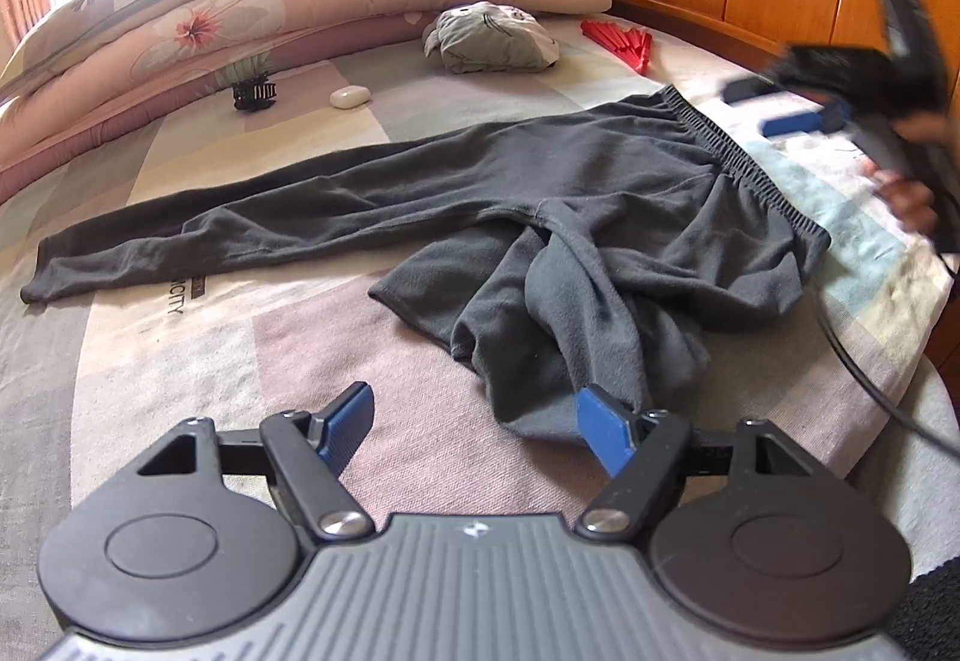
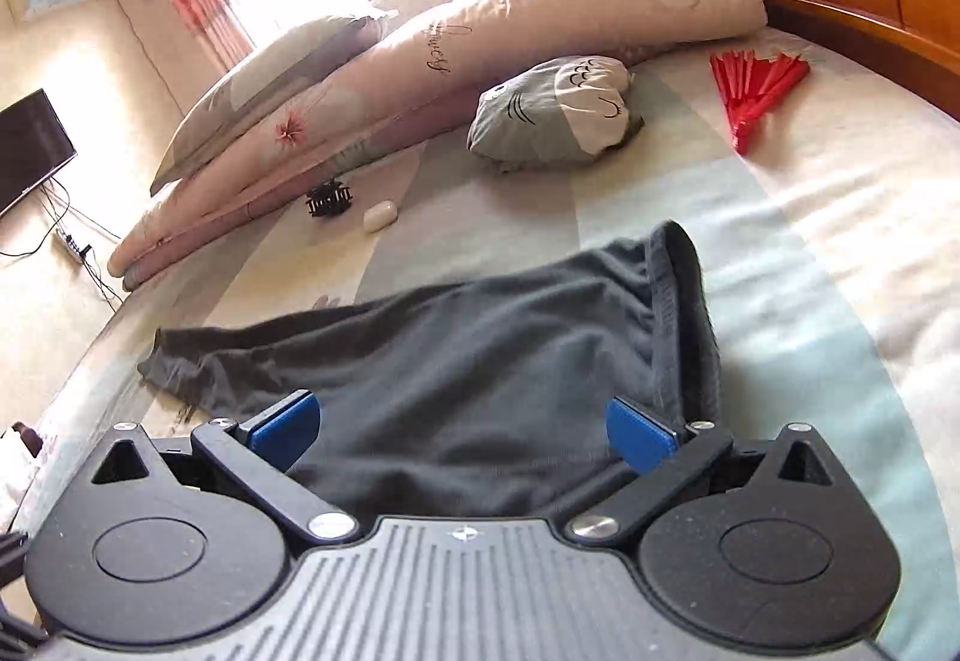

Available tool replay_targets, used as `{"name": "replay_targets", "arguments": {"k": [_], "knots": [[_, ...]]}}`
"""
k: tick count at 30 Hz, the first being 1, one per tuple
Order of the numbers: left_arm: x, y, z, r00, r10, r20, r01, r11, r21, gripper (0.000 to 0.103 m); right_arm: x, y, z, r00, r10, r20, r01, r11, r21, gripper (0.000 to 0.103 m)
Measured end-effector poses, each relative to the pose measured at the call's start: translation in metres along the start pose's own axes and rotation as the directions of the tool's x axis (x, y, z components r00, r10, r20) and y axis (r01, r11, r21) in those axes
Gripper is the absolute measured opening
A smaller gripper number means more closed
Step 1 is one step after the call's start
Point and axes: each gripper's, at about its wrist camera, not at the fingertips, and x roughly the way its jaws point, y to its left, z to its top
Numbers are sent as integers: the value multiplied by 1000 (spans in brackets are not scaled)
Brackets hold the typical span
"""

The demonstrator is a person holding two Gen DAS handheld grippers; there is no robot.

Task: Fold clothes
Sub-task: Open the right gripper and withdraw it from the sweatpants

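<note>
On bed, trousers (image 1: 480,193), crumpled leg left-view only

Bare sheet (image 1: 252,349) lies open beside the trousers (image 1: 540,193); hair clip (image 1: 253,92) and case (image 1: 350,97) sit beyond.

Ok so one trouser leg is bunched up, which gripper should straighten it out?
Probably the left gripper: it is open right at the crumpled leg of the grey trousers. The right gripper, also open, sits over the waistband end.
</note>
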Motion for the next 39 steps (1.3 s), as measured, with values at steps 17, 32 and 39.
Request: {"name": "replay_targets", "arguments": {"k": [17,32,39], "knots": [[36,19,16,999,21,-49,-23,999,-24,76,78,-60,60,984,-173,-49,168,981,-94,72],[22,0,7,999,-42,-24,42,999,24,76,-62,-17,-58,998,-32,-49,35,997,68,103],[23,-26,-1,996,-81,-42,85,992,94,76,-69,44,-128,990,-92,-103,91,996,-19,103]]}}
